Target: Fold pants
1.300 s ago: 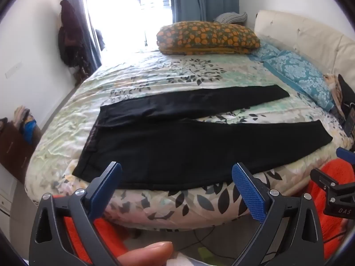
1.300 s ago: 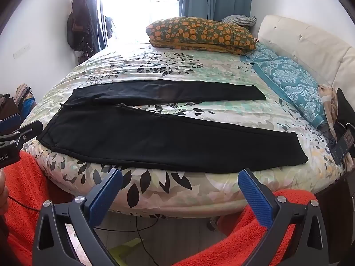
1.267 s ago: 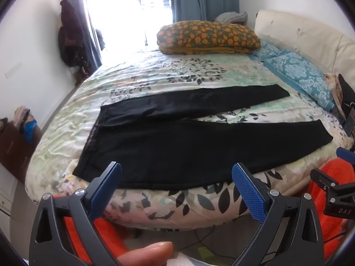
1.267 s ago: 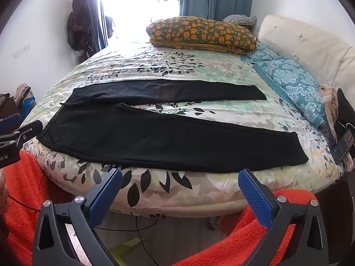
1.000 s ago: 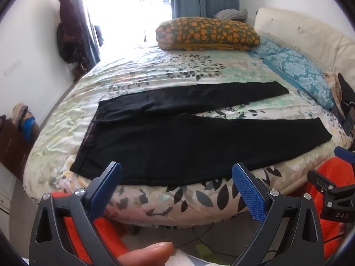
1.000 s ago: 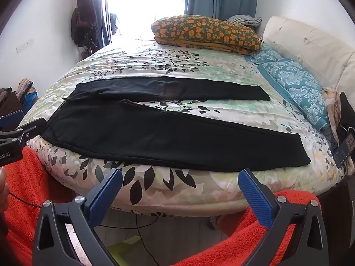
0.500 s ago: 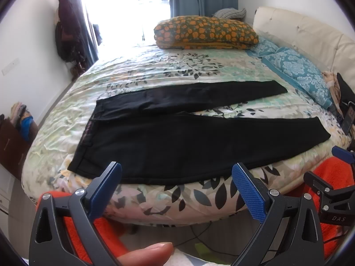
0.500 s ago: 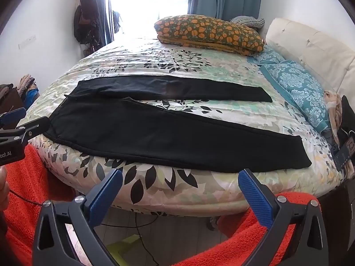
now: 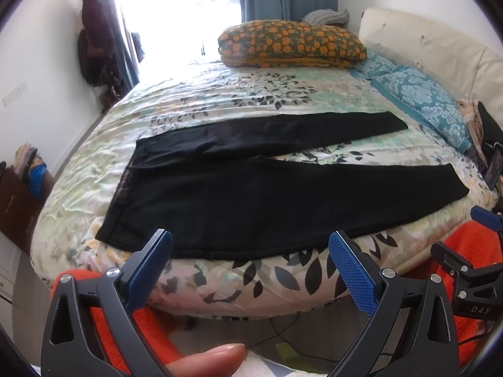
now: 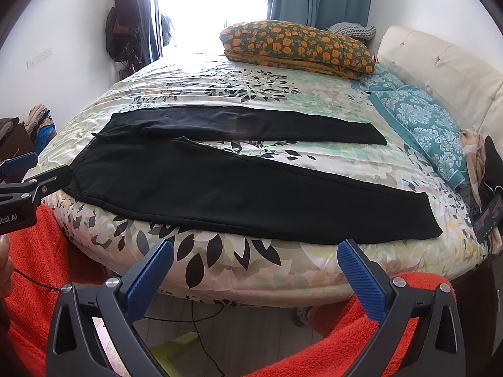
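Black pants (image 9: 251, 194) lie flat on the floral bedspread (image 9: 220, 100), waist at the left, the two legs spread apart toward the right. They also show in the right wrist view (image 10: 239, 191). My left gripper (image 9: 251, 251) is open and empty, held off the bed's near edge below the waist and seat. My right gripper (image 10: 256, 257) is open and empty, held off the near edge below the near leg. Each gripper shows at the side of the other's view.
An orange-patterned pillow (image 9: 292, 44) lies at the far side. Teal pillows (image 9: 421, 94) and a cream headboard (image 9: 440, 50) are at the right. A phone (image 10: 489, 215) rests at the bed's right edge. Cables (image 10: 201, 320) lie on the floor under the bed.
Both grippers have moved a little closer to the bed and slightly up. The pants have not moved. Both stay open.
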`<state>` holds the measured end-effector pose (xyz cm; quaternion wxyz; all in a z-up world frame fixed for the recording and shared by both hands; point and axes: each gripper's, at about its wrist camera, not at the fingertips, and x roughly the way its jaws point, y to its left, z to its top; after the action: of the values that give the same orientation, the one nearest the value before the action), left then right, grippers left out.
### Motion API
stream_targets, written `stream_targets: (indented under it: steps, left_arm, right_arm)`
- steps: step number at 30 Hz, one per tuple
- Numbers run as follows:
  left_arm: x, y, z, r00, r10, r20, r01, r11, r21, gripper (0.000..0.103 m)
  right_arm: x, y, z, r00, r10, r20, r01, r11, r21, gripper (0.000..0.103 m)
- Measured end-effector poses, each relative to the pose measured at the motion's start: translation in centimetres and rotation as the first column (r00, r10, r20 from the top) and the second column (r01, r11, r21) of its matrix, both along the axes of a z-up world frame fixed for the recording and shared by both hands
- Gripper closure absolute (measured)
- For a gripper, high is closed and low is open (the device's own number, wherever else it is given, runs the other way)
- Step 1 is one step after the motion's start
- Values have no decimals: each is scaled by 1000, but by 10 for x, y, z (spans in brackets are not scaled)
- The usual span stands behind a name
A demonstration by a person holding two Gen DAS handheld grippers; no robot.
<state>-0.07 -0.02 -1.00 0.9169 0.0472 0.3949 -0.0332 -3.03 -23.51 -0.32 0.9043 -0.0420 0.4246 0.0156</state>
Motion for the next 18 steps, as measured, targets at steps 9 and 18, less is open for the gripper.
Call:
stream_targets:
  steps: [9, 18]
  left_arm:
    - [0, 0, -1, 1000, 0, -2, 0, 1000, 1, 2]
    - [-1, -1, -3, 1000, -2, -5, 2, 1000, 3, 2]
  right_arm:
    - [0, 1, -3, 1000, 5, -8, -5, 1000, -1, 0]
    - [0, 2, -5, 1000, 8, -16, -8, 1000, 1, 0]
